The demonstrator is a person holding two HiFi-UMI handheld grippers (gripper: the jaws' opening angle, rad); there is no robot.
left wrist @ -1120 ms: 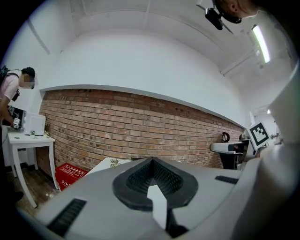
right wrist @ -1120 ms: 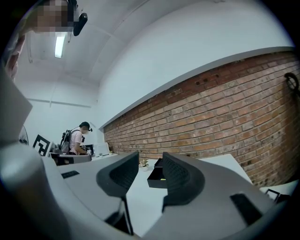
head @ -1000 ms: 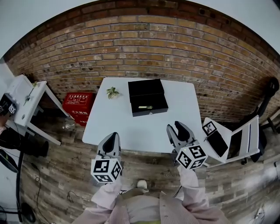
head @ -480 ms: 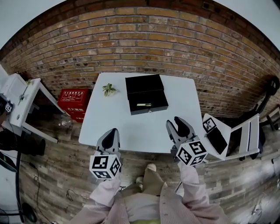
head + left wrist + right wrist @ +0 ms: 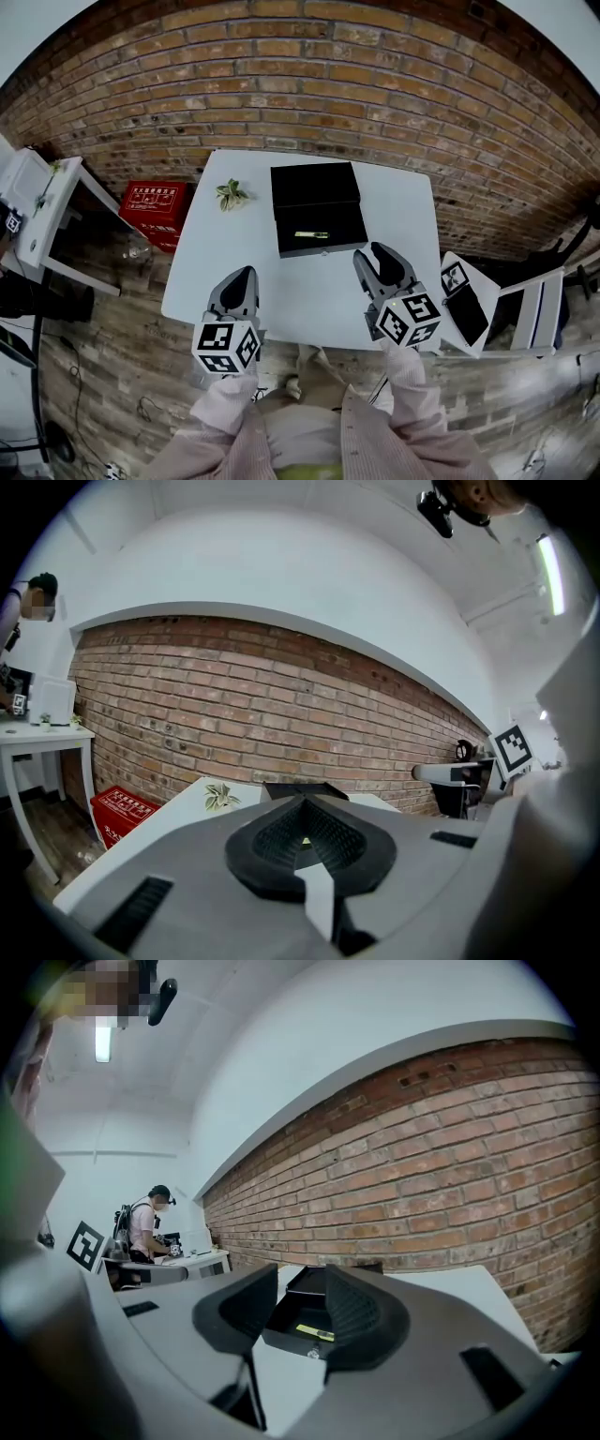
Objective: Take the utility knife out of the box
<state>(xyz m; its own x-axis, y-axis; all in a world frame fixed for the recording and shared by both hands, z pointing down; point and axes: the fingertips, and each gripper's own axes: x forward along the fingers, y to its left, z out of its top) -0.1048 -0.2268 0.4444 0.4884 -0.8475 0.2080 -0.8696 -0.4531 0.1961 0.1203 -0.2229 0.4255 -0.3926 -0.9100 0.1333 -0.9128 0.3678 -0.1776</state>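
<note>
Yellow utility knife (image 5: 311,234) inside open black box (image 5: 319,228)

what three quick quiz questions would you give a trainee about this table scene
1. True or false: the black box on the white table has its lid shut.
2. Whose claw is open? A) left gripper B) right gripper C) neither
3. Fill in: the utility knife lies ___ the box.
Key: 1 false; 2 B; 3 inside.
</note>
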